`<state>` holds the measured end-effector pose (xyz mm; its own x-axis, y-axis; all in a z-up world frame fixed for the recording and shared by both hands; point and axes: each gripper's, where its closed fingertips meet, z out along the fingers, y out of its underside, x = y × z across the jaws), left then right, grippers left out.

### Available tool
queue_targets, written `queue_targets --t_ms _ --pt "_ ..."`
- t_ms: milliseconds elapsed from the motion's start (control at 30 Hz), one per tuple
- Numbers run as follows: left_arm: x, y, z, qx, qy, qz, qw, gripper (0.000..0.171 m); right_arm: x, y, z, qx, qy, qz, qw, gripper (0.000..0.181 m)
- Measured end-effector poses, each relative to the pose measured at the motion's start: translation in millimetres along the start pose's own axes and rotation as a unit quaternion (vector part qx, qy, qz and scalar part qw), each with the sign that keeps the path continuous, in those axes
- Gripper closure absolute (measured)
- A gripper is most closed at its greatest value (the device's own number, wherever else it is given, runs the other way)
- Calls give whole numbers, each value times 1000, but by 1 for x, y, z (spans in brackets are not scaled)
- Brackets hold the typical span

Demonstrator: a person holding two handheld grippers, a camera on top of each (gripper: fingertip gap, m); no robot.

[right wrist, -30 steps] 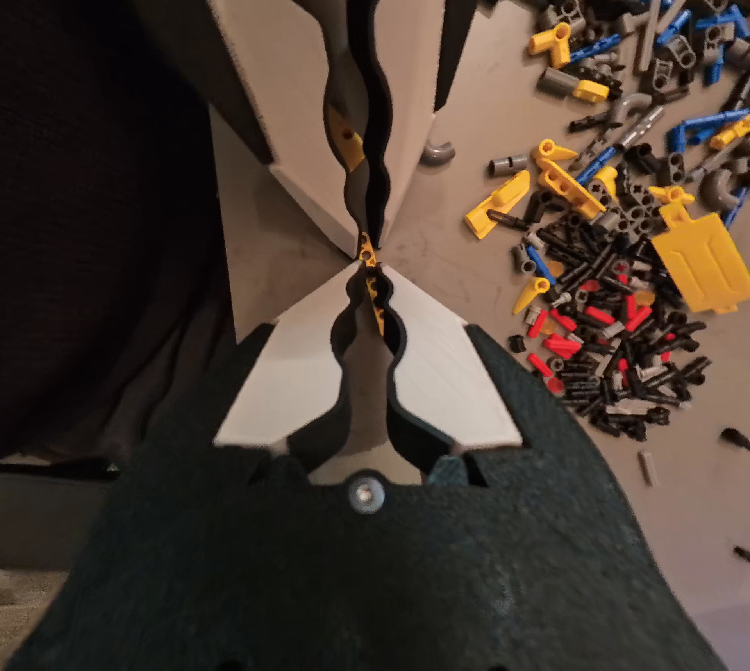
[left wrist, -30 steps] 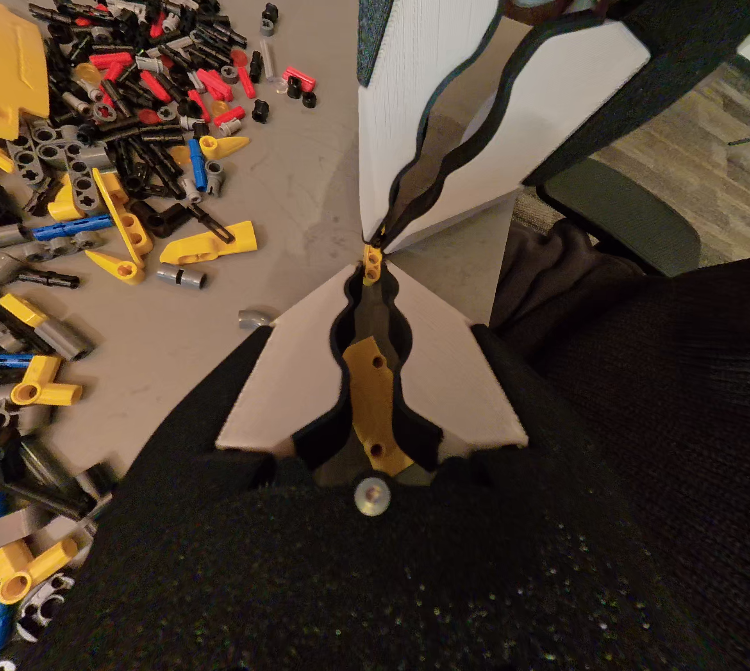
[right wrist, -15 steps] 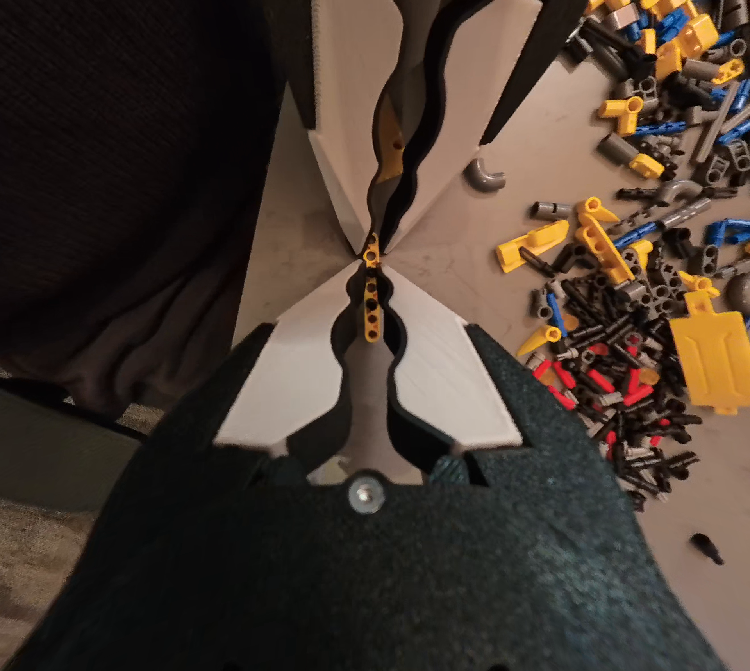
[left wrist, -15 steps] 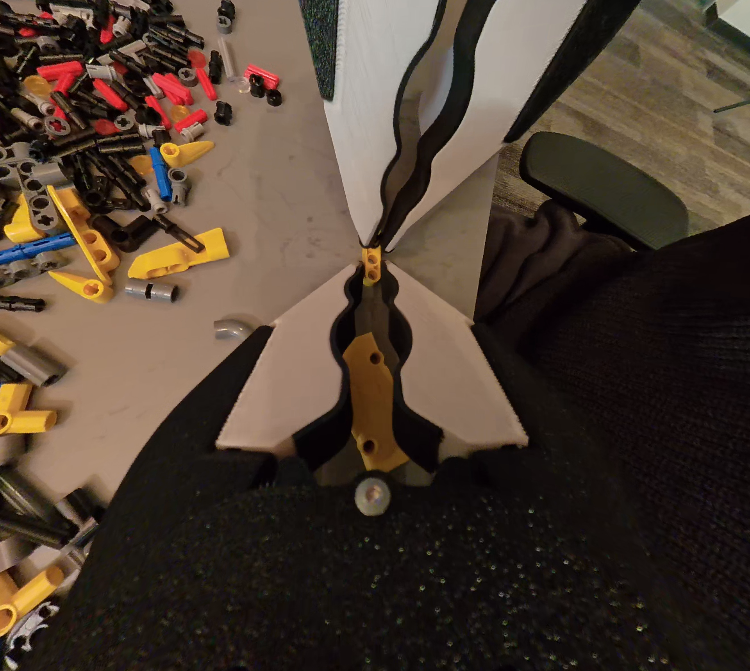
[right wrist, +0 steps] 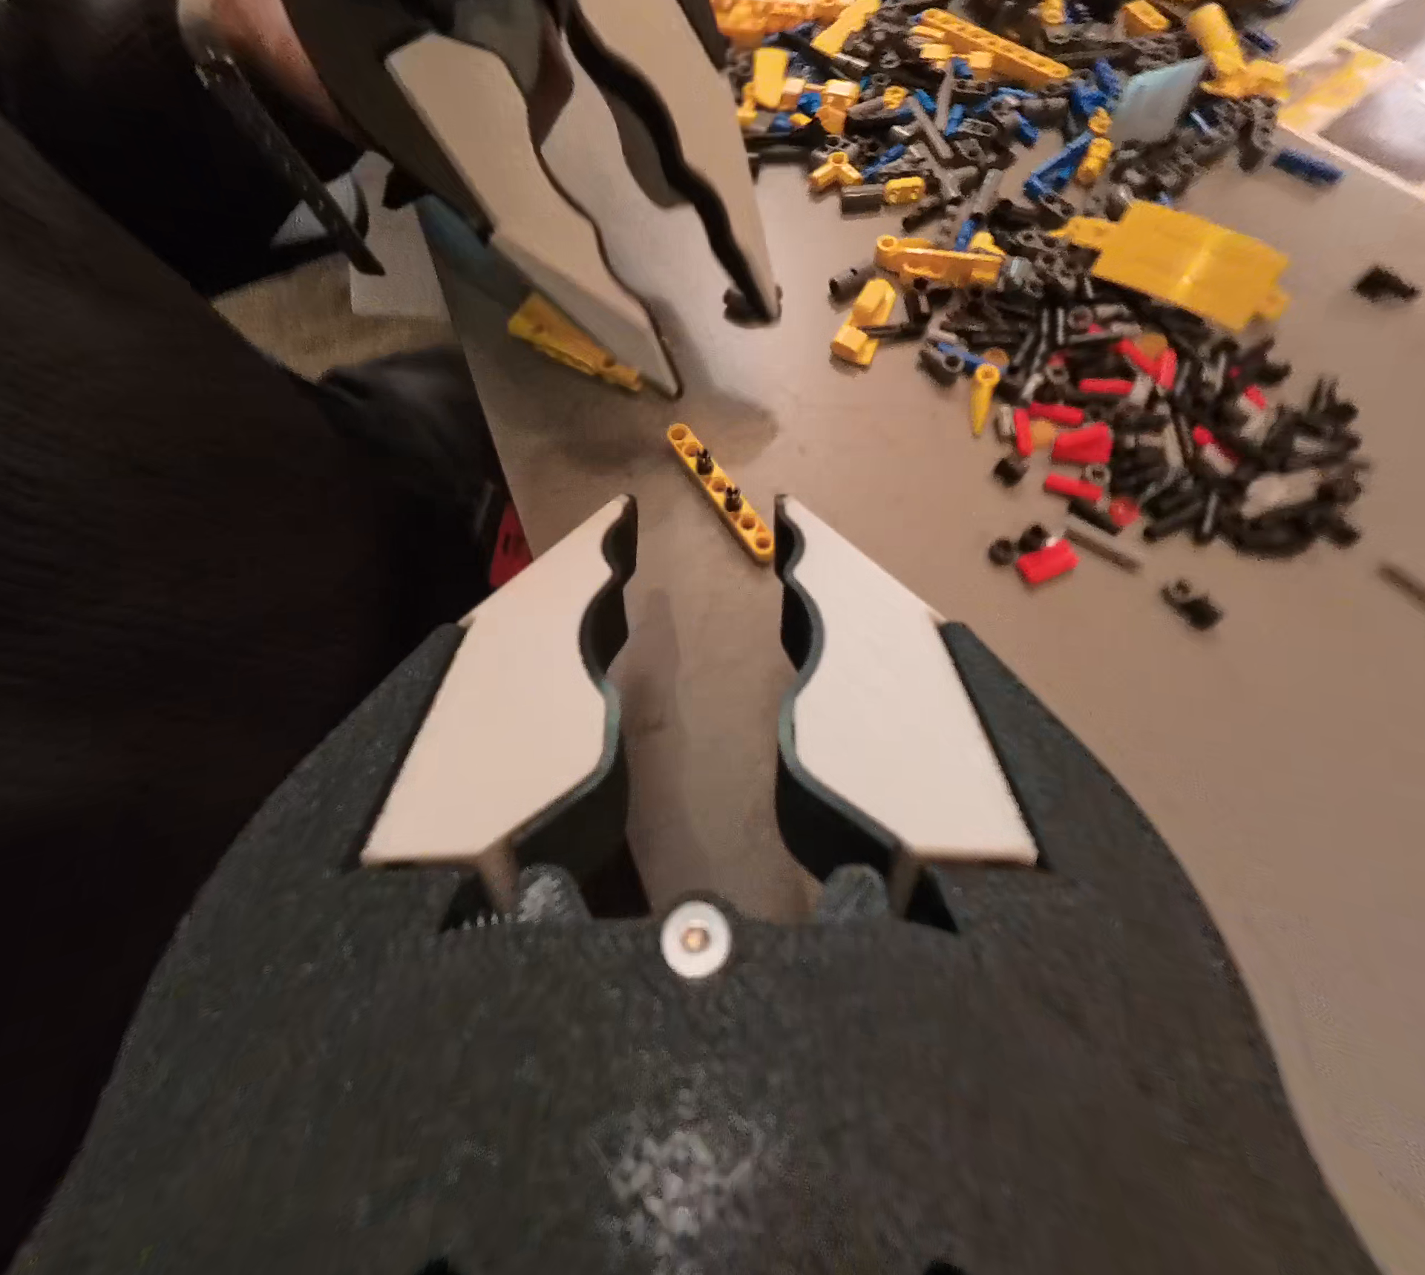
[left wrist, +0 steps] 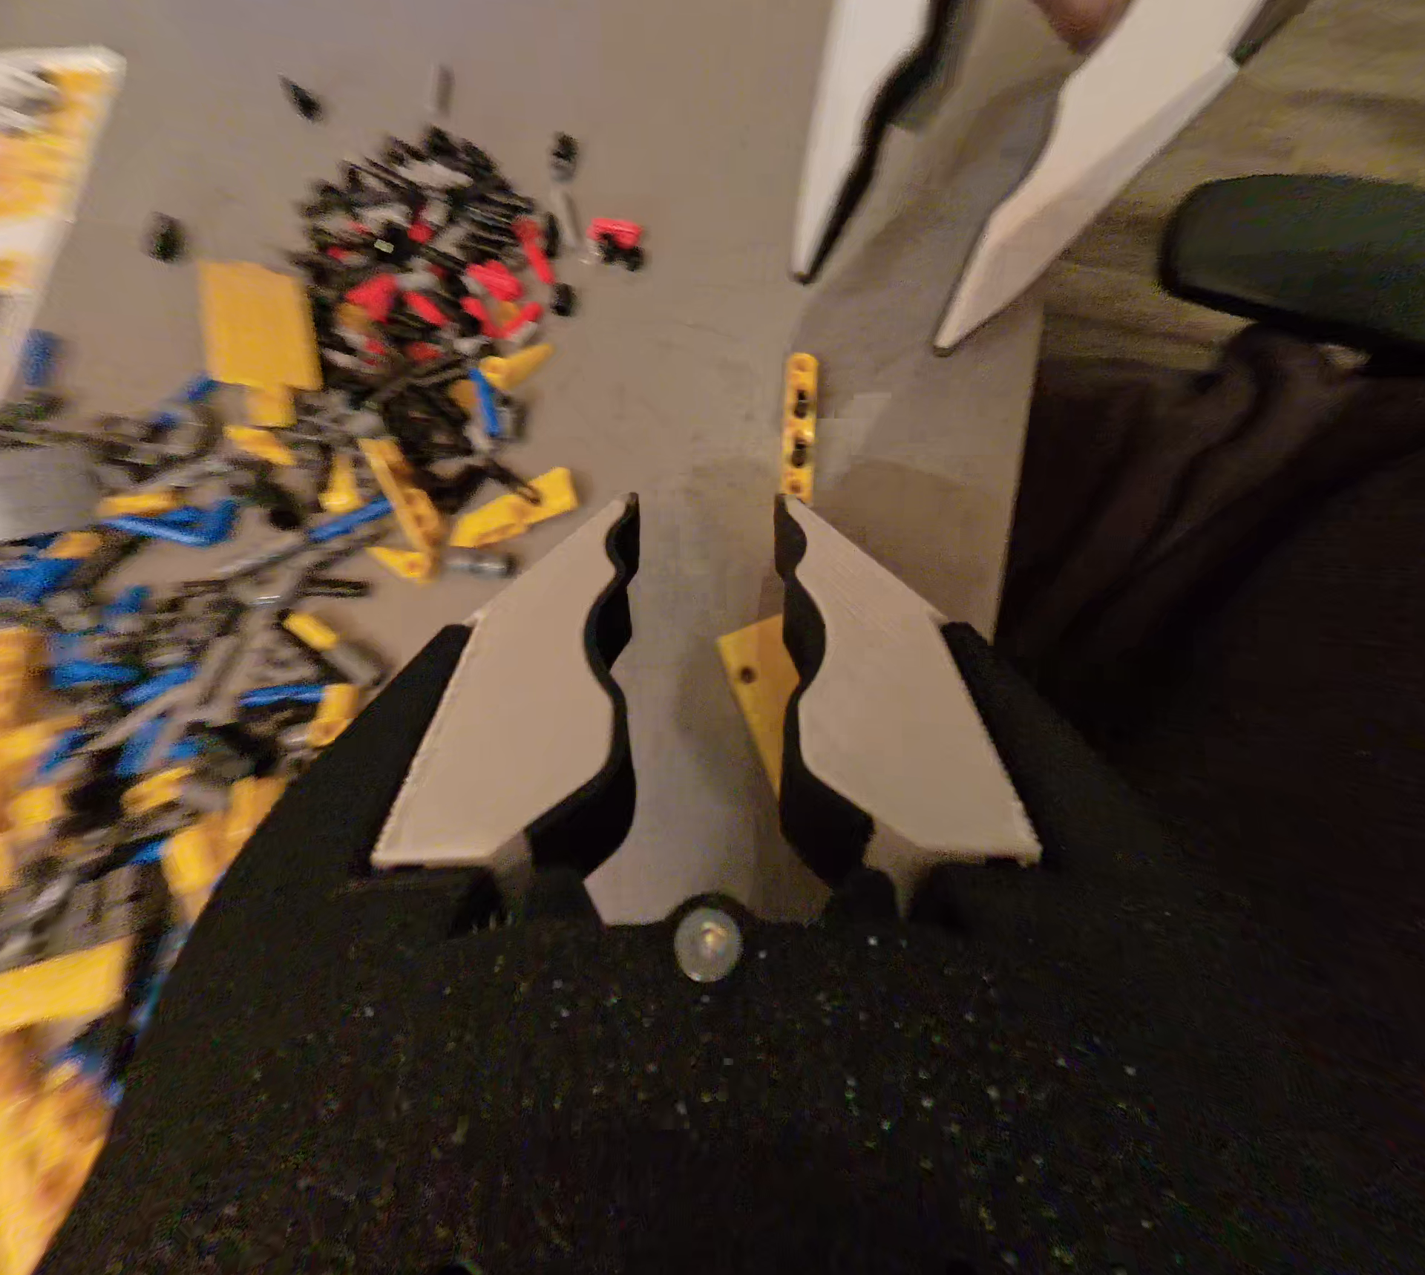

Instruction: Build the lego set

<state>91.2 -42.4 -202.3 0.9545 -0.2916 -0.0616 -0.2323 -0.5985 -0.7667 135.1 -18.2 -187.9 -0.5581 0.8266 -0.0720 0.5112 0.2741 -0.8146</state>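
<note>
Now yellow beam [right wrist: 719, 502] on table [right wrist: 1002, 737], between both parted grippers

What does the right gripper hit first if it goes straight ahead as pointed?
Probably the yellow holed beam lying on the table, just past the open right gripper, slightly right of centre. Depth is unclear.

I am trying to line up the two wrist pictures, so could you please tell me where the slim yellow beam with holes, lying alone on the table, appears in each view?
Left wrist view: the yellow beam lies on the table just beyond the left gripper, off its right fingertip.
Right wrist view: the yellow beam lies slanted just ahead of the right gripper.
Shared landmark: the pile of red and black pieces.
</note>
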Motion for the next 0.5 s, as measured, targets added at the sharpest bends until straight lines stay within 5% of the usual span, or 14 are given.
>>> queue_targets --t_ms 267,500 --pt "-37 -39 -36 147 -9 -62 987 136 38 7 -24 100 160 61 980 146" --pt "-79 -36 -30 114 -79 -45 989 136 54 1 -18 141 142 139 970 151"
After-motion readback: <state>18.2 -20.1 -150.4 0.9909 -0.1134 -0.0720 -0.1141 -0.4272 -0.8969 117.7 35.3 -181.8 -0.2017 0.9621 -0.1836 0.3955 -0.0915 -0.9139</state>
